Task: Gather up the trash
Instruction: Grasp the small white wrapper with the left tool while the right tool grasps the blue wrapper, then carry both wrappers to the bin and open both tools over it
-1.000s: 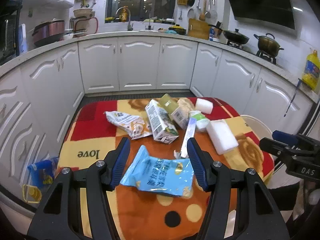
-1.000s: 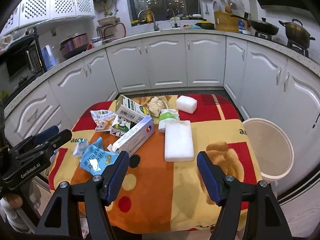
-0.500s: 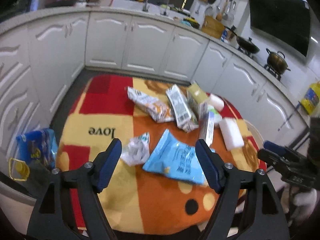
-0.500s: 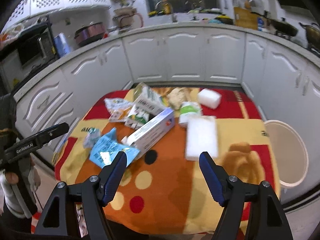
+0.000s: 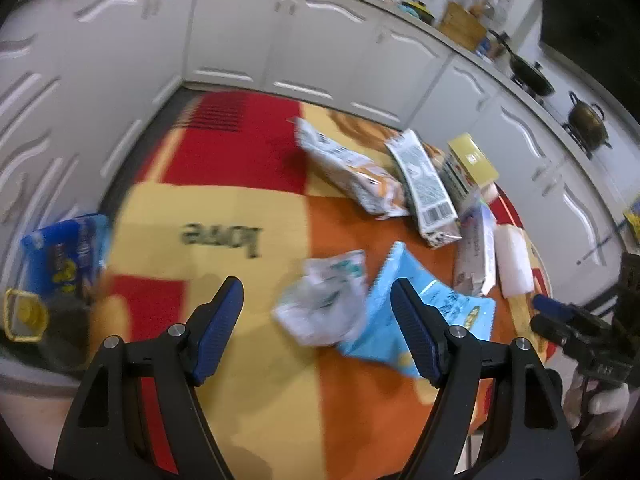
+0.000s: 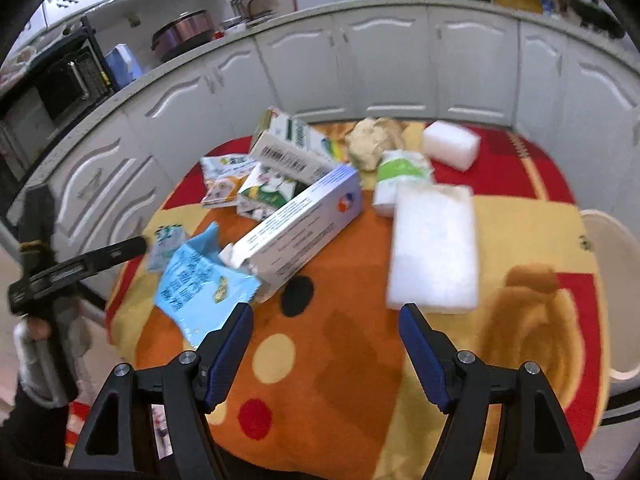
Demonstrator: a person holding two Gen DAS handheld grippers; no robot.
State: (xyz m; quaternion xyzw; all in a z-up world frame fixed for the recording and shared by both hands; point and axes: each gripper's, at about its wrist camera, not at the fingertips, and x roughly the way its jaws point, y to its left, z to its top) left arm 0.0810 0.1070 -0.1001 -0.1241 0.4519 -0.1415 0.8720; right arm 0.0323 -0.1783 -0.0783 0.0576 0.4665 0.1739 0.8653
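Note:
Trash lies on a round table with a red, orange and yellow cloth (image 5: pixel 224 216). My left gripper (image 5: pixel 318 320) is open and empty above a crumpled white wrapper (image 5: pixel 324 304), next to a light blue snack bag (image 5: pixel 424 312). My right gripper (image 6: pixel 326 340) is open and empty over the orange cloth (image 6: pixel 344 344), near the blue bag (image 6: pixel 200 280), a long white box (image 6: pixel 296 228) and a white foam block (image 6: pixel 434 244). Cartons (image 6: pixel 288 148), a crumpled paper ball (image 6: pixel 368 140) and more wrappers (image 5: pixel 352 172) lie further back.
A white bin (image 6: pixel 612 292) stands at the table's right edge. A blue bag (image 5: pixel 60 256) and a yellow-capped bottle (image 5: pixel 20 312) sit on the floor at the left. White kitchen cabinets (image 6: pixel 392 60) curve around the table.
My left gripper has swung left and dipped lower, from over the blue bag to over the crumpled white wrapper. My right gripper has moved closer to the table. Both stay open.

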